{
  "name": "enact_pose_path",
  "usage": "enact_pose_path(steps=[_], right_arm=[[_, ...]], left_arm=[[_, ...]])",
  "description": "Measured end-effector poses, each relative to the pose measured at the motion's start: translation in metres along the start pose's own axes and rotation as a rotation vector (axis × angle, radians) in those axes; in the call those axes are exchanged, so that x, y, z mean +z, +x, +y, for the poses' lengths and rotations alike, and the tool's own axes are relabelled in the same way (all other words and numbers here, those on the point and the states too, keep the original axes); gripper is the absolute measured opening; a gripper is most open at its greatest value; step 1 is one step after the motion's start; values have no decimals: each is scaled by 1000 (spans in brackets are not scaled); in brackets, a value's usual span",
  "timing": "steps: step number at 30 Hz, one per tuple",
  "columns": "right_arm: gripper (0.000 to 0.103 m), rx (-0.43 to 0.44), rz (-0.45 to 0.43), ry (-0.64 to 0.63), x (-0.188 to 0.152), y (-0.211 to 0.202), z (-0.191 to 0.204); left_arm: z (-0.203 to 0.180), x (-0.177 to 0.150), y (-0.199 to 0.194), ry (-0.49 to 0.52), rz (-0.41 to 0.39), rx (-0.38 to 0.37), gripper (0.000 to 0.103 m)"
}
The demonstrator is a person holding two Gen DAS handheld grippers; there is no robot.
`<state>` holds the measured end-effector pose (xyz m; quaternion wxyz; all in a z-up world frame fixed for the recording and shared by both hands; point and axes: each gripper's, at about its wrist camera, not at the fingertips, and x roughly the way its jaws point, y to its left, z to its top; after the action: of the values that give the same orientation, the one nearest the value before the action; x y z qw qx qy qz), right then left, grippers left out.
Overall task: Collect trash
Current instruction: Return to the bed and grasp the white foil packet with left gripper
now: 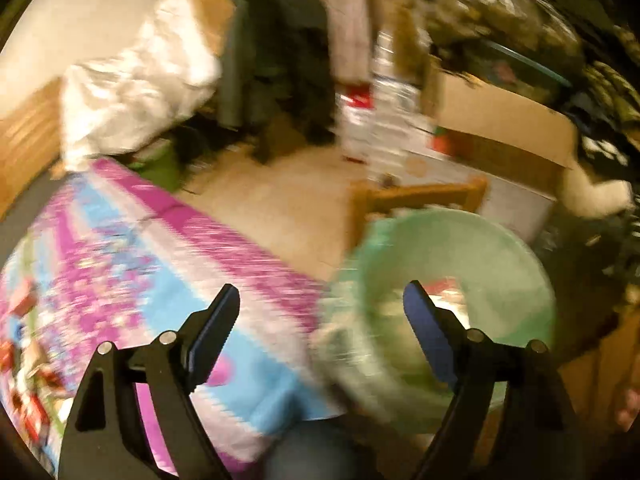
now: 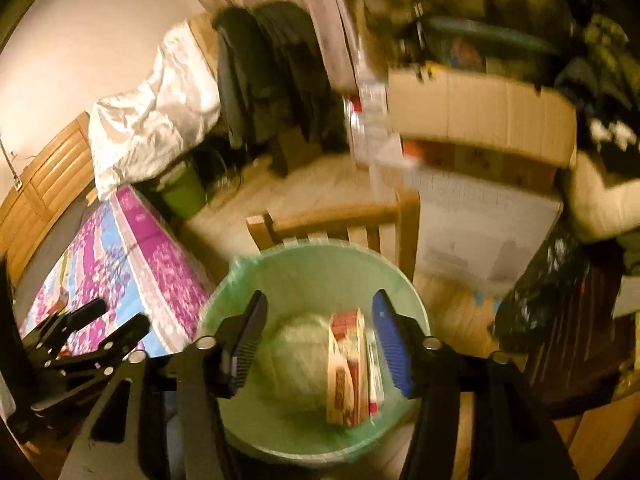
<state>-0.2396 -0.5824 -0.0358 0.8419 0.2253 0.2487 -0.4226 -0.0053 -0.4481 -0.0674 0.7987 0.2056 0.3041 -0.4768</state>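
A bin lined with a pale green bag (image 2: 320, 268) stands on the floor beside the table. Inside it lie a red and white carton (image 2: 348, 368) and crumpled pale trash (image 2: 296, 356). My right gripper (image 2: 320, 340) is open and empty right above the bin's mouth. My left gripper (image 1: 320, 320) is open and empty, over the edge of the pink and blue tablecloth (image 1: 160, 248), with the bin (image 1: 480, 248) to its right. The left gripper also shows in the right wrist view (image 2: 104, 320), at the far left above the table. Both views are blurred.
A wooden chair (image 2: 332, 216) stands just behind the bin. Cardboard boxes (image 2: 480, 108) and a white box (image 2: 480, 220) are stacked to the right. Dark jackets (image 2: 272, 80) hang at the back, next to white bedding (image 2: 160, 112). A green bin (image 2: 184, 192) stands past the table's far end.
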Motion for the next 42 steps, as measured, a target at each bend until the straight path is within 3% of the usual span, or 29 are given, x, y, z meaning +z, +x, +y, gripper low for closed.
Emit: enact_pose_path(steps=[4, 7, 14, 21, 25, 30, 33, 37, 40, 42], right_arm=[[72, 14, -120, -93, -12, -17, 48], [78, 66, -160, -200, -25, -25, 94], [81, 272, -70, -406, -62, -22, 201], [81, 490, 54, -578, -105, -16, 307], [81, 580, 128, -638, -124, -1, 353], [81, 656, 254, -638, -145, 38, 411], [81, 690, 304, -639, -156, 62, 442], [72, 760, 350, -661, -165, 82, 483], [68, 752, 366, -687, -173, 98, 506], [55, 727, 392, -703, -180, 112, 518]], left_arm=[[52, -25, -20, -84, -38, 139, 83], [90, -48, -39, -145, -48, 231, 83], [213, -124, -105, -466, -4, 429, 84], [304, -214, -182, -796, 20, 593, 84], [345, -266, -224, -1045, 10, 623, 84], [388, -318, -246, -1326, -24, 576, 84], [399, -325, -233, -1375, -23, 530, 84], [413, -336, -209, -1446, 14, 546, 84], [423, -342, -189, -1464, 73, 555, 79], [427, -345, -180, -1453, 98, 548, 74]])
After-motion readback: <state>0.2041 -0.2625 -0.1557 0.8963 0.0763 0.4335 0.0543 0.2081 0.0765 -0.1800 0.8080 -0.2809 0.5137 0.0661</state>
